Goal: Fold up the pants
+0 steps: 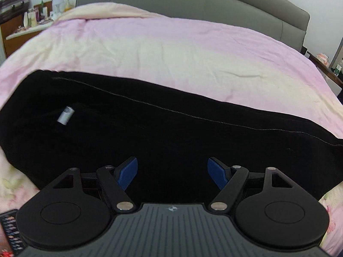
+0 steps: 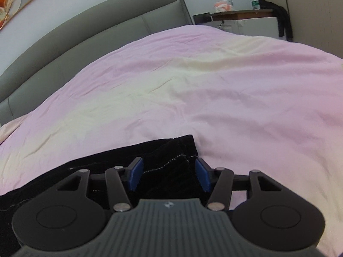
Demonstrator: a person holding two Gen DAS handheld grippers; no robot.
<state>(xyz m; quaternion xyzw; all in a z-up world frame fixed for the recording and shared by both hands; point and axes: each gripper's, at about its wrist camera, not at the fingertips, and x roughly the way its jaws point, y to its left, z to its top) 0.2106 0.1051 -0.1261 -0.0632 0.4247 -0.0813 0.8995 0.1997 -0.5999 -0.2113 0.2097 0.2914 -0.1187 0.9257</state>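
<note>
Black pants (image 1: pixel 171 128) lie lengthwise across the pink bed cover (image 1: pixel 171 53), folded over, with a pale stitched seam along the far edge and a white label (image 1: pixel 65 117) near the left end. My left gripper (image 1: pixel 172 172) hovers over the pants' near side, its blue pads wide apart with nothing gripped. In the right wrist view the rumpled end of the pants (image 2: pixel 171 150) with its stitched hem lies under my right gripper (image 2: pixel 169 174). Its blue pads stand apart on either side of the fabric without pinching it.
A grey padded headboard (image 1: pixel 193 0) runs along the far side of the bed. A cluttered nightstand (image 1: pixel 25 25) stands at the far left. A side table (image 2: pixel 240 12) with a bottle (image 2: pixel 254 0) stands beyond the bed's right corner. Pink cover (image 2: pixel 214 85) stretches beyond the pants.
</note>
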